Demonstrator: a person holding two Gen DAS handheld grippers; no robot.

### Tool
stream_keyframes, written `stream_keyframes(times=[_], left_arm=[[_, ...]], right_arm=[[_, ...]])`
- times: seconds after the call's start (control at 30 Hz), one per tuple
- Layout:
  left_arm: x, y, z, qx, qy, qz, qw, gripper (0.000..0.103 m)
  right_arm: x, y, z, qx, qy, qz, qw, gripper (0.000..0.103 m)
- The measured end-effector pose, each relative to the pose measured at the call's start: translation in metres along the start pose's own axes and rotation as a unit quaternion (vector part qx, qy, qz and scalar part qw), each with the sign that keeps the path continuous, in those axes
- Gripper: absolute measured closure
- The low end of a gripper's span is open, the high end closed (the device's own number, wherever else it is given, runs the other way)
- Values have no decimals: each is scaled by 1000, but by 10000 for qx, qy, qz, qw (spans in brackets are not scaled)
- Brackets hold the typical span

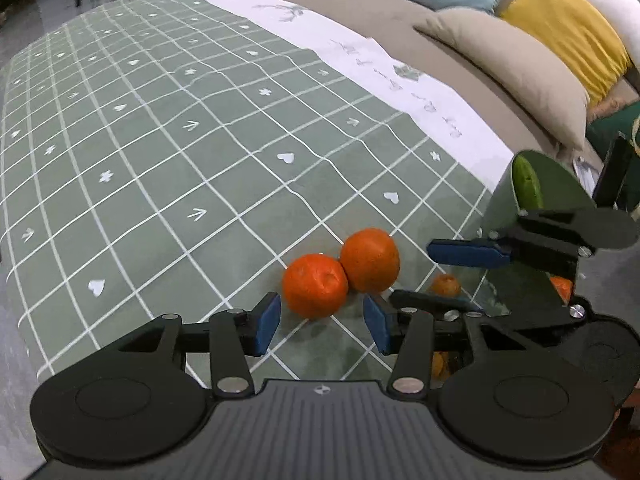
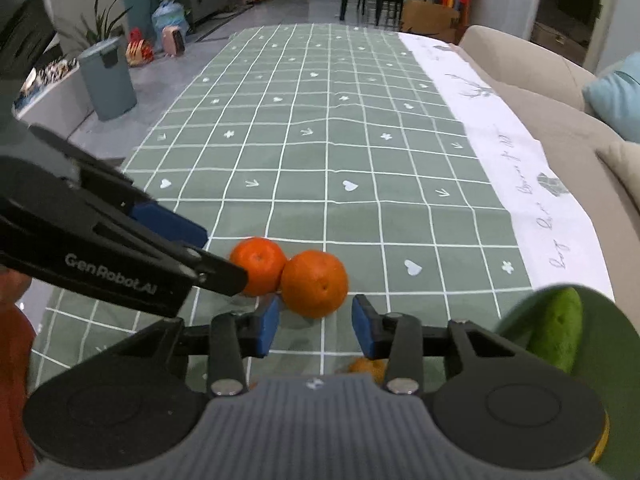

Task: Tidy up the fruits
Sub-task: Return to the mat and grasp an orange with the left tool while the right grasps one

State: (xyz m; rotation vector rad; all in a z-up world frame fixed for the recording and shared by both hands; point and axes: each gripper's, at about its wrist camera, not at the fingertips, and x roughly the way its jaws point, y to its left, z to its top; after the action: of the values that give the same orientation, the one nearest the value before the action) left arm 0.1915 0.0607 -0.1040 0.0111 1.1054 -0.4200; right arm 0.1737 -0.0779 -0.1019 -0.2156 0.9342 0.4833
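- Bench [image 2: 328, 152] surface: a green cloth with a white grid covers it; a white band runs along the edge next to the sofa [image 2: 532, 92].
- Two oranges lie on the cloth towards the near end of the bench, about midway between its long edges. The first orange [image 1: 315, 285] and the second orange [image 1: 370, 260] touch each other.
- Left gripper [image 1: 322, 322]: it points down at the first orange. The fingers are spread, with blue pads facing each other. The first orange lies just ahead of the fingertips, in line with the gap. Neither pad presses on it.
- Right gripper [image 2: 316, 326]: it points down at the second orange. The fingers are spread less widely. The second orange sits just ahead of the tips. One pad is at the fruit's edge and the other pad stands slightly clear, so nothing is pinched.
- The two grippers come in side by side and close together. In the right wrist view, one black finger of the left gripper overlaps the first orange.
- Green bowl [image 2: 600, 320]: it stands near the near corner on the sofa side, just beside the right gripper. It holds a green bumpy fruit [image 2: 560, 328].
- Smaller orange fruit [image 1: 446, 285]: it lies near the bowl and is partly hidden by the right gripper's fingers.
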Motion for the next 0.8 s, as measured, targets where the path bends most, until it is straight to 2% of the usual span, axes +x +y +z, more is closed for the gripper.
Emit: stream_keyframes(times=[0.33,0.4,0.53,0.7,0.8], left_arm=[[18,6,11,601,367,-91,9975,44],[20,8,11,686,474,-138,9964,44],[21,14,11,629,506,-135,9966,44],[22,13,13,570,437,-147,9973,44],[21,12,15,538,365,-196,9977,38]], right_arm=[[31,2,7,-470,276,-20,9985,61],[35,4,8,-589,260,0,9979,56],[42,7,13,-610,286,6,9977,56],[42,5,14,-440,284,-11,9986,62],[35,0,12,-298,234,-28,9993,63]])
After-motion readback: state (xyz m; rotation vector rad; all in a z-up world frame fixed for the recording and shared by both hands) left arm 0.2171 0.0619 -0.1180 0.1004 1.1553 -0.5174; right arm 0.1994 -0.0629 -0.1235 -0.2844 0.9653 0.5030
